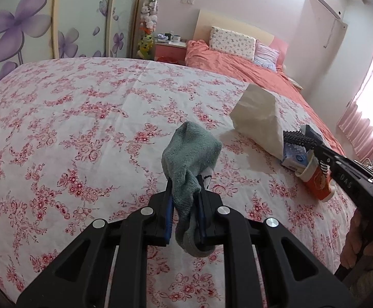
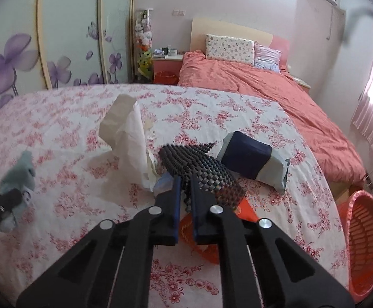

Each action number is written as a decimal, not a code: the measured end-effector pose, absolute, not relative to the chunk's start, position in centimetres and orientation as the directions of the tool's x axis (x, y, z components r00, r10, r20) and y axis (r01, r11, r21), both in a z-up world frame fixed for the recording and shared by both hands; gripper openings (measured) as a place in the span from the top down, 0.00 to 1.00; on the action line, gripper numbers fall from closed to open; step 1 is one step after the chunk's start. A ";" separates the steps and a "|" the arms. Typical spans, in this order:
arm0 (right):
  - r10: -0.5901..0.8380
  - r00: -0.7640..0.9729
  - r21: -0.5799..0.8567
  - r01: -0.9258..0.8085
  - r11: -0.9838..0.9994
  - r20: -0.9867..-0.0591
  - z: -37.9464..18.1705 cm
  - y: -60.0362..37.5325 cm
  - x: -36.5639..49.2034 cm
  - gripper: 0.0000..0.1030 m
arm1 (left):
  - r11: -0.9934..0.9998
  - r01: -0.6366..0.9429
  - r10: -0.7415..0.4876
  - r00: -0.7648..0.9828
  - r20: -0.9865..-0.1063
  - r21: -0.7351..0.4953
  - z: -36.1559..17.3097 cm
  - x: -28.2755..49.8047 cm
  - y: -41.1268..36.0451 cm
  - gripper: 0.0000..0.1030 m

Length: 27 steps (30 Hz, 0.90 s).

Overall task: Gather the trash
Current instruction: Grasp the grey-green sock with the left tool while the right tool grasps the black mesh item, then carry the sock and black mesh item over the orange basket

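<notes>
My left gripper (image 1: 185, 179) has its fingers clenched on a grey-green sock (image 1: 190, 151), which bunches up above the fingertips and hangs down in a loop between them, lifted over the floral sheet (image 1: 71, 118). My right gripper (image 2: 184, 179) has its fingers pressed together on a black studded mat (image 2: 199, 166), a bumpy flexible piece that fans out ahead of the fingertips. Just to the left of that mat in the right wrist view stands a crumpled white paper bag (image 2: 132, 138), with a small blue-and-white packet (image 1: 295, 155) at its mouth, touching it. Below my right fingers lies an orange cup (image 1: 317, 179) on its side on the sheet, partly hidden by the gripper. A dark blue and grey pouch (image 2: 253, 159) lies on the sheet to the right of the mat, apart from the bag. At the right edge of the bed an orange plastic basket (image 2: 366, 241) sits lower than the sheet, tilted with its opening toward me. Beyond the floral sheet is a coral duvet (image 2: 263, 89) with two pillows at the headboard.
</notes>
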State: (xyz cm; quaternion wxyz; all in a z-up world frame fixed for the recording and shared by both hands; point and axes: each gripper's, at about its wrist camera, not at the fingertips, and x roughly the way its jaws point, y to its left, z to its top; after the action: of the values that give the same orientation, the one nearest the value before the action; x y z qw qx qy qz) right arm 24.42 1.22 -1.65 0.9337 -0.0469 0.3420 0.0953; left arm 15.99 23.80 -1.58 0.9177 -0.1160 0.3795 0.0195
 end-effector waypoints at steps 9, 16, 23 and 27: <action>0.184 0.819 0.083 -0.166 0.983 -0.544 2.7 -3.0 22.5 0.93 | 0.976 -0.096 -0.068 0.719 -0.692 -0.196 -0.9 16.2 22.4 0.85; 0.126 0.864 0.100 -0.088 0.991 -0.488 4.7 -6.9 20.4 0.93 | 0.979 -0.059 -0.090 0.731 -0.677 -0.194 0.2 16.0 20.6 0.85; 0.041 0.881 0.087 0.000 0.996 -0.471 4.6 -10.9 18.3 0.93 | 0.982 0.003 -0.130 0.743 -0.657 -0.191 1.4 16.1 17.6 0.85; -0.006 0.888 0.095 0.056 0.994 -0.460 4.5 -13.2 17.1 0.93 | 0.980 0.046 -0.163 0.744 -0.648 -0.194 2.1 16.1 15.4 0.85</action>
State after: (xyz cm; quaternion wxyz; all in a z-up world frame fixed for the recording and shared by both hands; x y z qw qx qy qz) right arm 17.08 -13.16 4.53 0.9701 0.0527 0.2363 -0.0158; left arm 16.07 15.35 2.05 0.9302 -0.0829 0.3532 -0.0559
